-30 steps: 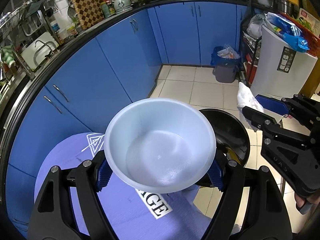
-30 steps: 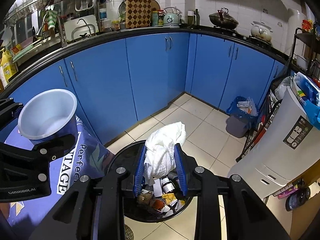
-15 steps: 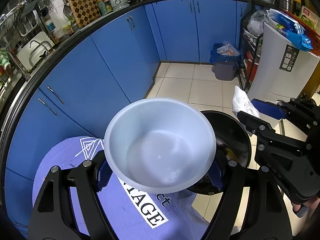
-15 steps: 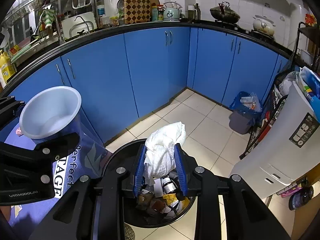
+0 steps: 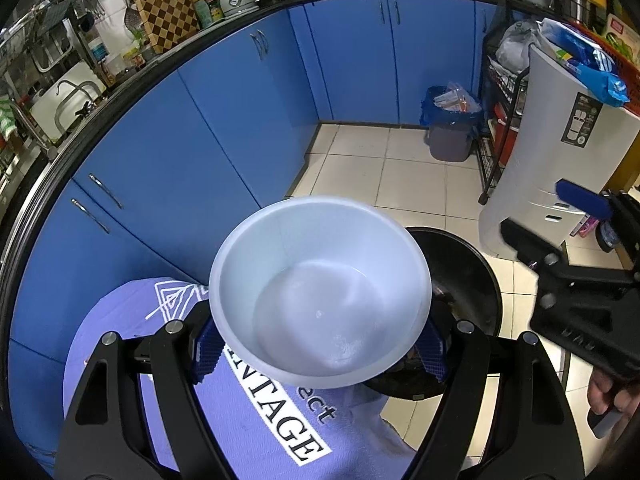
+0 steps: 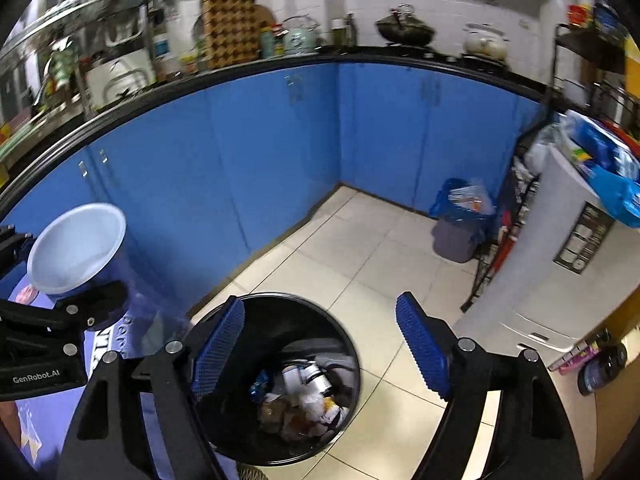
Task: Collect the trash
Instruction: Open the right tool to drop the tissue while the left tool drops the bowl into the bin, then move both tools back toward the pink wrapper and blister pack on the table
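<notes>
Holding a pale plastic bowl (image 5: pixel 320 300) in the left gripper (image 5: pixel 320 344), both blue pads (image 5: pixel 206 350) pressing against its sides just under the rim, jaws standing wide around it. Keeping the bowl upright and empty above a purple tablecloth (image 5: pixel 256 432) with printed lettering, right beside the black trash bin (image 5: pixel 472 280) standing on the tiled floor (image 5: pixel 400 168).

Spreading the right gripper (image 6: pixel 320 344) apart over the bin's mouth, jaws opening, nothing between the blue pads (image 6: pixel 422 344). Showing through the gap a heap of trash (image 6: pixel 308 396) lying at the bottom of the bin (image 6: pixel 280 456): crumpled white paper, small cans, wrappers, all somewhat blurred. Appearing at the right edge of the left wrist view as a black frame with one blue pad, with a hand (image 5: pixel 612 400) gripping its handle below.

Standing further back on the floor, against the blue cabinets (image 6: pixel 280 152), a small grey bin with a blue liner (image 6: pixel 460 220), well apart from the black one. Rising at the right, a white appliance (image 6: pixel 560 280) with blue packets on top.
</notes>
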Demonstrator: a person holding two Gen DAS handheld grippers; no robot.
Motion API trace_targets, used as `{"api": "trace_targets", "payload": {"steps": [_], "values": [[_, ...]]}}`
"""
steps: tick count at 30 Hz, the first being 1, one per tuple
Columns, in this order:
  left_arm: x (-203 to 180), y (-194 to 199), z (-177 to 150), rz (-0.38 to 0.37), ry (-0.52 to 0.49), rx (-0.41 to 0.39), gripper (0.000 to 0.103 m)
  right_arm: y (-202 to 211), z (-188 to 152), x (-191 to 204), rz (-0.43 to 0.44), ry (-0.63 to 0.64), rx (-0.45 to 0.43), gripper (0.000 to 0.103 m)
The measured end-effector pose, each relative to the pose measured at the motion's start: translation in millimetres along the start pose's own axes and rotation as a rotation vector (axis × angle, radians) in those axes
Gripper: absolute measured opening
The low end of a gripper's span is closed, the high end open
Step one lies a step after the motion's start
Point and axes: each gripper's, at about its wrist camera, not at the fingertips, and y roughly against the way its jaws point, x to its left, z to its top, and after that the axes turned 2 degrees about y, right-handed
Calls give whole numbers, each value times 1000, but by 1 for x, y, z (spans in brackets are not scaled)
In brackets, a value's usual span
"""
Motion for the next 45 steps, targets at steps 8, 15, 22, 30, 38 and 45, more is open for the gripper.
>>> {"api": "trace_targets", "payload": {"steps": [8, 15, 22, 30, 38, 45], "values": [[-16, 1, 10, -9, -8, -35, 97, 12, -6, -36, -64, -66, -13, 76], [-6, -1, 7, -9, 12, -26, 98, 12, -9, -28, -47, -58, 0, 77], [22, 11, -5, 6, 61, -34, 98, 11, -6, 17, -6, 34, 2, 76], [66, 33, -26, 27, 132, -49, 98, 26, 5, 60, 28, 105, -19, 76], [110, 59, -50, 44, 205, -70, 98, 48, 14, 105, 53, 170, -49, 76], [154, 85, -77, 72, 284, -93, 98, 66, 18, 151, 91, 244, -68, 76]]}}
